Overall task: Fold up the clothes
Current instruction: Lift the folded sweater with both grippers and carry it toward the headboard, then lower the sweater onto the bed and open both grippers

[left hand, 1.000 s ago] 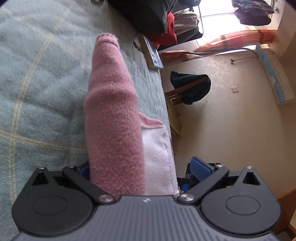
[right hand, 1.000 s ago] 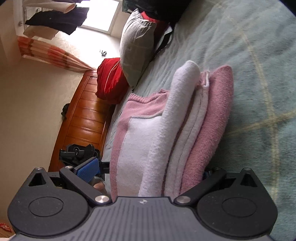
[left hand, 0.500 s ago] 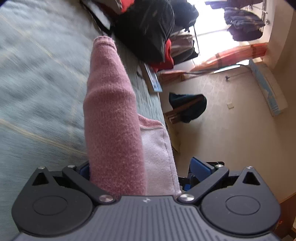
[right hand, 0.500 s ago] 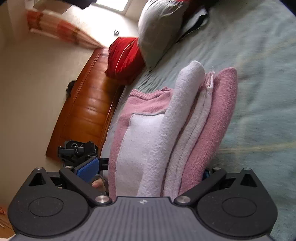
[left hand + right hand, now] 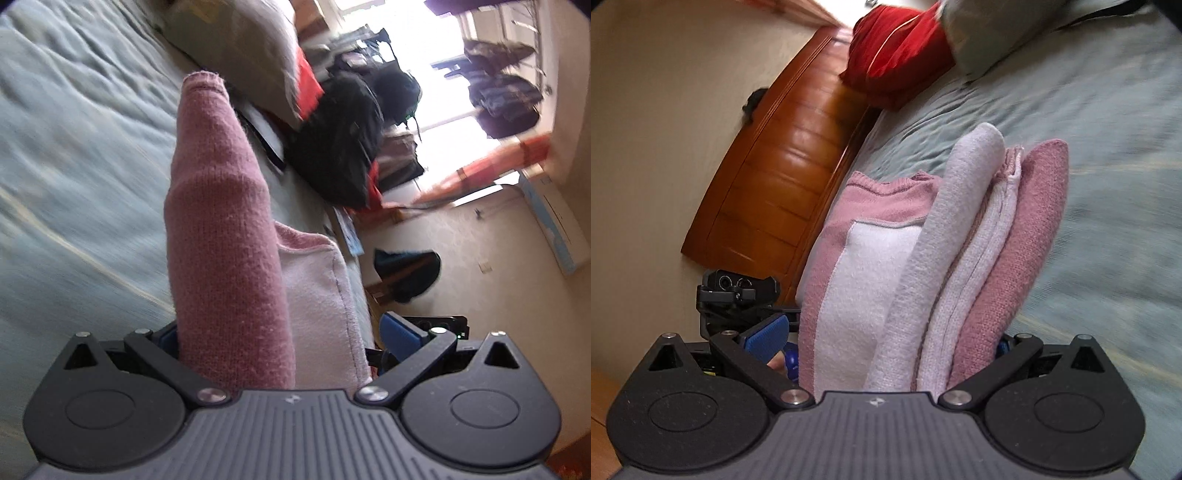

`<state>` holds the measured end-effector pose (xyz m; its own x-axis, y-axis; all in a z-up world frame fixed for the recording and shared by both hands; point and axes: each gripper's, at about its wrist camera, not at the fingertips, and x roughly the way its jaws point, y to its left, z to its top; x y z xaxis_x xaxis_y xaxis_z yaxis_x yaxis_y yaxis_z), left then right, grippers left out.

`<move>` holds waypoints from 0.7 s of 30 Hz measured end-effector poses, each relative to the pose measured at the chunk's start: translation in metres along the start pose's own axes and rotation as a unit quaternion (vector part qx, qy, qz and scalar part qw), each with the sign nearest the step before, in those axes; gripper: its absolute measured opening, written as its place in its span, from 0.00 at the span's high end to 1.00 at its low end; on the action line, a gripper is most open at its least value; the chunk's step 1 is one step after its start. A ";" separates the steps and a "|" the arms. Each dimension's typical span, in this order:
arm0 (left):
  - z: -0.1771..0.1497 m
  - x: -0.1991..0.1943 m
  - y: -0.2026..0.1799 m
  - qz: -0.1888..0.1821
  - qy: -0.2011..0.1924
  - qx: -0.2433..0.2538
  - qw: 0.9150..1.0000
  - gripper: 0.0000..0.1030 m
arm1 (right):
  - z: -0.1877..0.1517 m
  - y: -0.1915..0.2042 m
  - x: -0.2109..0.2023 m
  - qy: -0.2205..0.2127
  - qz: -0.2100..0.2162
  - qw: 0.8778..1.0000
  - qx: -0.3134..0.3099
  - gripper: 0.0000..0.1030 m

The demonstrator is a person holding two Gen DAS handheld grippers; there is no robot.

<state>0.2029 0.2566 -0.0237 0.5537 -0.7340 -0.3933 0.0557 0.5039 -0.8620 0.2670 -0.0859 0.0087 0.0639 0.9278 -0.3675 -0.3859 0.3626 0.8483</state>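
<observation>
- Since a second ago both wrist views have swung across the room: the grey pillow (image 5: 243,55) now fills the top of the left view, the wooden headboard (image 5: 783,162) takes up more of the right view, and the folded bundle sits between the fingers just as before.
- Bed cover (image 5: 74,155): pale green with faint yellow lines, streaked by motion blur in both views.
- Black bag (image 5: 340,140) lies past the pillow on the bed; a red cushion (image 5: 897,51) rests against the headboard.
- Sweater (image 5: 923,258): pink and white, folded into a thick stack of several layers, held edge-on above the bed cover, spanning from one gripper to the other.
- Left gripper (image 5: 280,332): fingers spread wide around the pink roll and the white layer beside it, clasping that end of the sweater; blue pad (image 5: 400,328) visible on the outer side.
- Right gripper (image 5: 886,336): fingers likewise spread round the full stack, grasping the other end; one blue pad (image 5: 766,330) shows, the other is mostly hidden by the fabric.
</observation>
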 end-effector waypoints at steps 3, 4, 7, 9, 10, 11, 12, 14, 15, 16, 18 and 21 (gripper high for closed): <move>0.019 -0.031 0.019 0.022 -0.019 -0.008 1.000 0.02 | 0.012 0.009 0.037 0.017 0.013 1.000 -0.007 0.00; 0.026 -0.041 0.025 0.029 -0.025 -0.011 0.999 0.02 | 0.015 0.013 0.050 0.021 0.015 1.000 -0.010 0.00; 0.043 -0.067 0.043 0.047 -0.044 -0.018 0.998 0.02 | 0.027 0.023 0.089 0.026 0.019 0.999 -0.021 0.00; 0.052 -0.081 0.055 0.059 -0.056 -0.022 0.996 0.02 | 0.033 0.026 0.114 0.033 0.024 0.999 -0.024 0.00; 0.057 -0.088 0.061 0.065 -0.062 -0.025 0.996 0.02 | 0.036 0.028 0.127 0.036 0.026 0.999 -0.025 0.00; 0.062 -0.094 0.067 0.070 -0.069 -0.028 0.995 0.02 | 0.039 0.031 0.140 0.038 0.027 0.999 -0.027 0.00; 0.068 -0.101 0.073 0.075 -0.075 -0.032 0.994 0.02 | 0.042 0.034 0.152 0.040 0.026 0.998 -0.030 0.00; 0.078 -0.114 0.086 0.086 -0.088 -0.038 0.992 0.02 | 0.047 0.040 0.177 0.043 0.025 0.998 -0.037 0.00; 0.083 -0.121 0.092 0.091 -0.095 -0.042 0.990 0.02 | 0.050 0.042 0.190 0.045 0.025 0.998 -0.042 0.00; 0.089 -0.128 0.098 0.097 -0.101 -0.045 0.989 0.02 | 0.053 0.045 0.201 0.048 0.027 0.997 -0.049 0.00; 0.099 -0.141 0.111 0.107 -0.114 -0.052 0.986 0.02 | 0.054 0.048 0.217 0.053 0.033 0.996 -0.057 0.00; 0.116 -0.158 0.127 0.124 -0.129 -0.057 0.982 0.02 | 0.060 0.055 0.243 0.055 0.040 0.995 -0.070 0.00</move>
<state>0.2195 0.4890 -0.0336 0.7316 -0.4477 -0.5141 -0.1925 0.5878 -0.7858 0.3166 0.1652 -0.0112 -0.0708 0.9348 -0.3480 -0.5102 0.2658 0.8179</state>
